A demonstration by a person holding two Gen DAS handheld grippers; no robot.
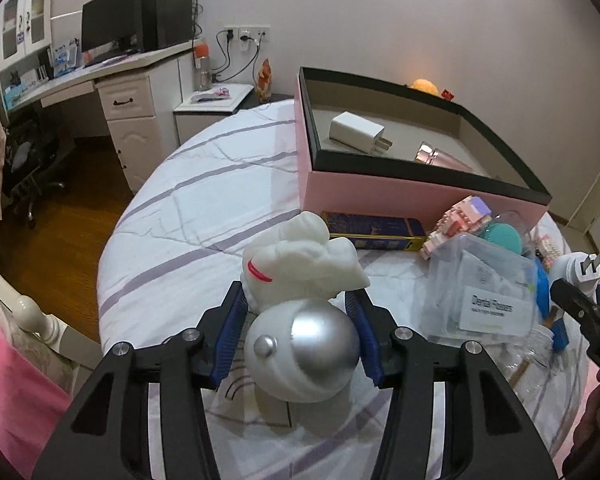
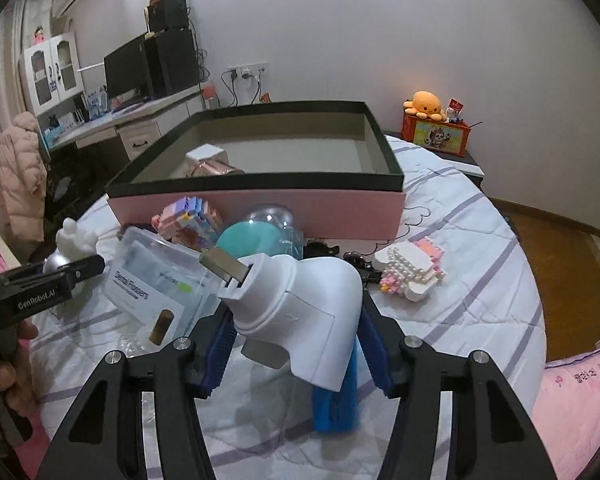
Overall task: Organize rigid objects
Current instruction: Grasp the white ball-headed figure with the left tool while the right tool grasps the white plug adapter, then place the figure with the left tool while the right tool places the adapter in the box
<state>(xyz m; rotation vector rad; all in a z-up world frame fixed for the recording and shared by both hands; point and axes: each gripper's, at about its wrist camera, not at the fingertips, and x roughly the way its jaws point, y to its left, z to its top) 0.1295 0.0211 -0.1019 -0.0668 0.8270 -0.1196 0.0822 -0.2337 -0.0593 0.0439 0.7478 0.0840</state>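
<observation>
Because both pieces are bound for the pink box (image 1: 380, 192) ahead of the claws, I have my left claw (image 1: 300, 320) clamped on the white astronaut figure (image 1: 300, 312) and my right claw (image 2: 296, 320) clenched, I think firmly, on the white plug adapter (image 2: 296, 300), above the bed (image 1: 188, 208).

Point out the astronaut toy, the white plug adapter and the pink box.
astronaut toy (image 1: 300, 344), left wrist view, on its silver visor.
white plug adapter (image 2: 300, 312), right wrist view, on its white body.
pink box (image 2: 320, 208), right wrist view, on its pink front wall.
</observation>
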